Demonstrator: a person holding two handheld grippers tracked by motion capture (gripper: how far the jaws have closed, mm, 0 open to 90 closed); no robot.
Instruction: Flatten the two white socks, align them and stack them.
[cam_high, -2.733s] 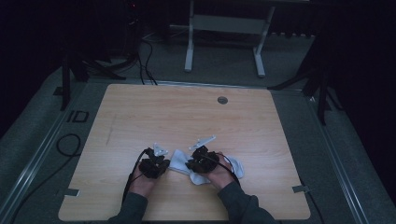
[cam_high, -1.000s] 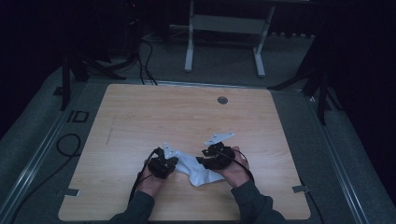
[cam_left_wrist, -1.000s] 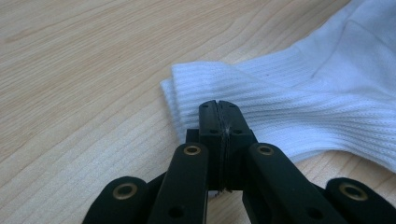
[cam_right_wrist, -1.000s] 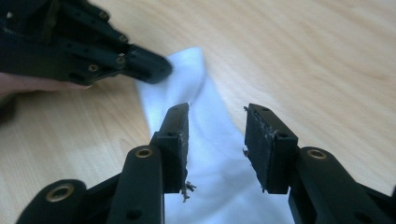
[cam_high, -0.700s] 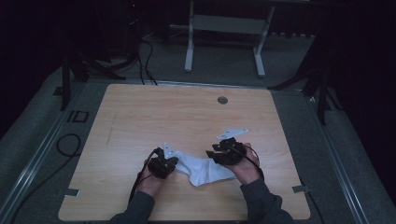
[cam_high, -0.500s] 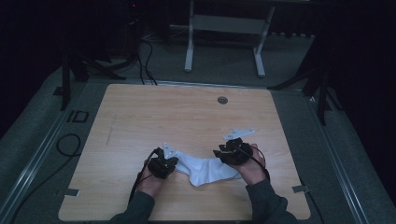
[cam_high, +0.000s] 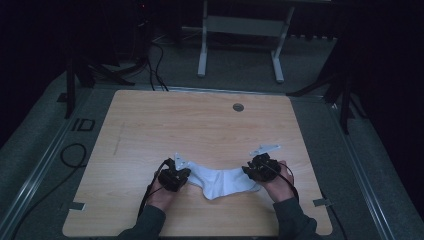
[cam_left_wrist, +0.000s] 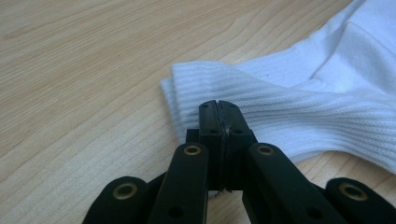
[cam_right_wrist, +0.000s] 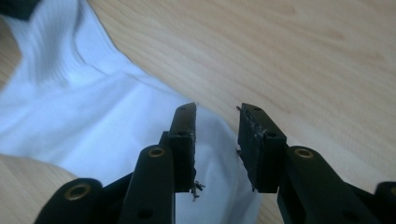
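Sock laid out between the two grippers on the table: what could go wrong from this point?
1. The left gripper is shut on the ribbed cuff of the white sock; the grip looks thin, so a pull may slip it free.
2. The right gripper is open over the toe end; if it closes now it may catch only a fold of fabric.
3. The sock lies bent rather than flat on the table, so any fold may come out uneven.

Both forearms come in from the near edge, hands well apart and low. The left gripper (cam_high: 174, 175) has its jaws pressed fully together. The right gripper (cam_high: 258, 167) has its jaws parted, a clear gap between them.
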